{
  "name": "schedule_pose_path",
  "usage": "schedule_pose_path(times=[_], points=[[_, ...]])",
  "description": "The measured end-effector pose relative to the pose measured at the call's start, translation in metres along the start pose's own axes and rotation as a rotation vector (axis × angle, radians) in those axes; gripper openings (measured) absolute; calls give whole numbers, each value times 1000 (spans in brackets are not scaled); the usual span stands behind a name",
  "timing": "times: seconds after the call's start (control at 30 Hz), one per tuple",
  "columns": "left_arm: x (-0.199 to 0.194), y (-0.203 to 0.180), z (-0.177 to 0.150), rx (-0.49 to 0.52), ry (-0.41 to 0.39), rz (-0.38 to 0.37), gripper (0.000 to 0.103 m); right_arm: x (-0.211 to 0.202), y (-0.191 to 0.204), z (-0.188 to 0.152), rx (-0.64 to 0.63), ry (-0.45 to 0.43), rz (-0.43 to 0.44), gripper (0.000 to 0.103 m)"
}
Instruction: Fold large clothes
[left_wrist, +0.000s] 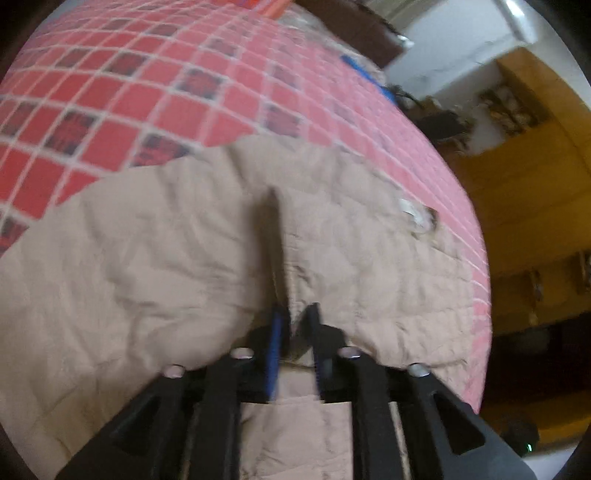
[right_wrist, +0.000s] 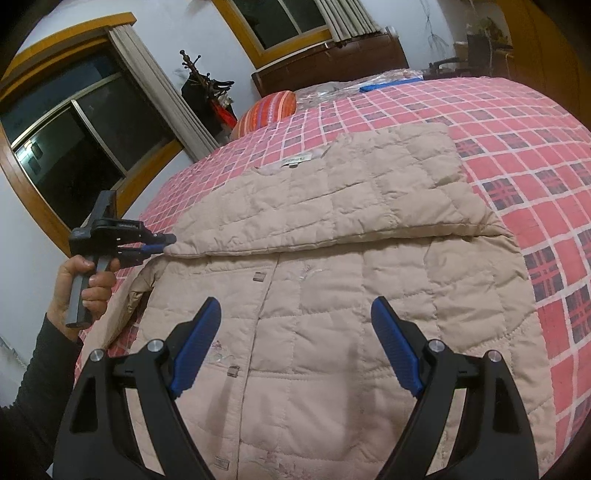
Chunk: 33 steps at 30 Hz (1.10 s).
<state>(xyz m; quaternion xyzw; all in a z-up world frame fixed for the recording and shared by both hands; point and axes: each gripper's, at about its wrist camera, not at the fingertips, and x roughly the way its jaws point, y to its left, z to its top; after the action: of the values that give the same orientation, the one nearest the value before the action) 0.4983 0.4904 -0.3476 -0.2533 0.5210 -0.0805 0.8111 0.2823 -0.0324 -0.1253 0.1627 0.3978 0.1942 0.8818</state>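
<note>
A large beige quilted jacket (right_wrist: 332, 280) lies spread on the bed, its upper part folded down across the body with the neck label facing up. My left gripper (right_wrist: 164, 245) is shut on the left end of that folded layer, held by a hand (right_wrist: 85, 284). In the left wrist view the left gripper (left_wrist: 295, 321) pinches a ridge of the beige jacket (left_wrist: 147, 258) between its blue pads. My right gripper (right_wrist: 295, 332) hovers open above the jacket's button placket, nothing between its fingers.
The bed carries a red and navy checked cover (right_wrist: 517, 155). A striped orange pillow (right_wrist: 266, 110) and clear plastic bags (right_wrist: 332, 90) lie near the dark headboard (right_wrist: 332, 62). The bed's right edge (left_wrist: 476, 258) drops to a yellow floor. Windows with curtains stand at the left.
</note>
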Motion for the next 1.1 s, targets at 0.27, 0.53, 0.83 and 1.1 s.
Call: schedule_pose_path(times=[0.27,0.53,0.83,1.1], points=[[-21,-59,-6,132,-100,-115,58,5,11,2,-9,2,15,86],[33,-16,-12,59,-20,-27,39,2,9,-3,-10,12,8,87],[-82,40,-66,-37,-207,-141,79,3,24,-1,-31,17,62,87],[-178,174,-185,-454,-396,-115,80,15,69,-6,-111,51,170,88]])
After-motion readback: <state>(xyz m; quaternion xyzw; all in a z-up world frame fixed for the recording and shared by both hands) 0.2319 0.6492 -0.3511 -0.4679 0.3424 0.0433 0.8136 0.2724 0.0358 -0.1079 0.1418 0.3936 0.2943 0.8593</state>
